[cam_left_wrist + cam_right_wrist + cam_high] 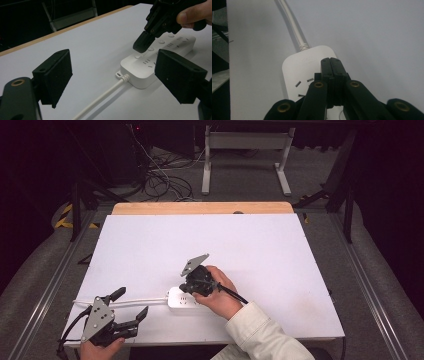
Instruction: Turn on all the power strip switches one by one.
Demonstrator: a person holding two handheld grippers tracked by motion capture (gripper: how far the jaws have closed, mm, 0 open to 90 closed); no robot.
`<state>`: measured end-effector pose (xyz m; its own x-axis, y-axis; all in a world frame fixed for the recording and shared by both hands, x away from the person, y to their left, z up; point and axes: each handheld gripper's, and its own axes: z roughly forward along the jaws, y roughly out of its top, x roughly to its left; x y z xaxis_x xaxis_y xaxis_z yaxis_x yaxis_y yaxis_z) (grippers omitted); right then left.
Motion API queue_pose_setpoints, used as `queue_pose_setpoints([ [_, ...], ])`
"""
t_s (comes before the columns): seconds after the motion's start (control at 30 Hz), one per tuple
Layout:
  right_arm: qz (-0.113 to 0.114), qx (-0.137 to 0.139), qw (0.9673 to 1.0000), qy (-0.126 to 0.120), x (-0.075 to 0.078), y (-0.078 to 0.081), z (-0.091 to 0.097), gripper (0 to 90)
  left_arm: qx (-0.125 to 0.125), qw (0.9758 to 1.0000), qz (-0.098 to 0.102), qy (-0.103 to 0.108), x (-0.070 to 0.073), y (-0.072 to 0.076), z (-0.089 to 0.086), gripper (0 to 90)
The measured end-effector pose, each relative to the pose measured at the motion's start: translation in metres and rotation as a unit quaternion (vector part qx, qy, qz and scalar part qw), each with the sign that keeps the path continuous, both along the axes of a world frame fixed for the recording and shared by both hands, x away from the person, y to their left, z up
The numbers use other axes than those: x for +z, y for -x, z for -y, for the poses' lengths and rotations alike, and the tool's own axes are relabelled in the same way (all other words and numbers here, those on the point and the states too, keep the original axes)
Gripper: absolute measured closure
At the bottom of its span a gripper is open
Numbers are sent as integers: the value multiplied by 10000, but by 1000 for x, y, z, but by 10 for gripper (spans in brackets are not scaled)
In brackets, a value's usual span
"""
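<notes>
White plastic power strip (pixel 186 300) w/ thick white cord (pixel 125 302) lies near the front edge of the tabletop, roughly mid-width; cord runs off toward the front-left corner. Right gripper (pixel 140 46): jaws pressed together, nothing between them, tip angled down onto a round button at the cord end of the strip; actual contact can't be confirmed. Left gripper (pixel 131 306): jaws spread, empty, parked by the front-left corner, apart from the strip, pointing at it along the cord.

Risks (judgement): strip isn't held down, so an off-axis push could skid or tip it rather than work the button. Closed tip is wider than the button, so it may slip off or catch a neighbouring button. Cord could drag if the strip shifts.

Surface: matt white board (pixel 240 250), bare wooden strip (pixel 200 208) along the far edge. Room: dark, grey floor, loose cables (pixel 160 182) and a white frame (pixel 247 155) behind.
</notes>
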<state>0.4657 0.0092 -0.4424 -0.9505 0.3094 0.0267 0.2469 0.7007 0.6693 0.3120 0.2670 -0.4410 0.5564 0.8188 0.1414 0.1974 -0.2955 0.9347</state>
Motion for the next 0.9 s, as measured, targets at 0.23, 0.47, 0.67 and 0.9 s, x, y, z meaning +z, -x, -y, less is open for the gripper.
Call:
queue_pose_setpoints([
  [0.23, -21, 7, 10000, 84, -4, -1, -3, 900, -5, 10000, -7, 2, 0, 0, 0, 147],
  [0.47, -24, 24, 9999, 112, -7, -1, -5, 900, -7, 10000, -1, 7, 0, 0, 0, 147],
  [0.67, -11, 13, 9999, 105, -8, 0, -5, 900, -14, 10000, -16, 5, 0, 0, 0, 148],
  [0.9, -39, -63, 9999, 81, -10, 0, -5, 900, -16, 10000, -16, 0, 0, 0, 0, 147],
])
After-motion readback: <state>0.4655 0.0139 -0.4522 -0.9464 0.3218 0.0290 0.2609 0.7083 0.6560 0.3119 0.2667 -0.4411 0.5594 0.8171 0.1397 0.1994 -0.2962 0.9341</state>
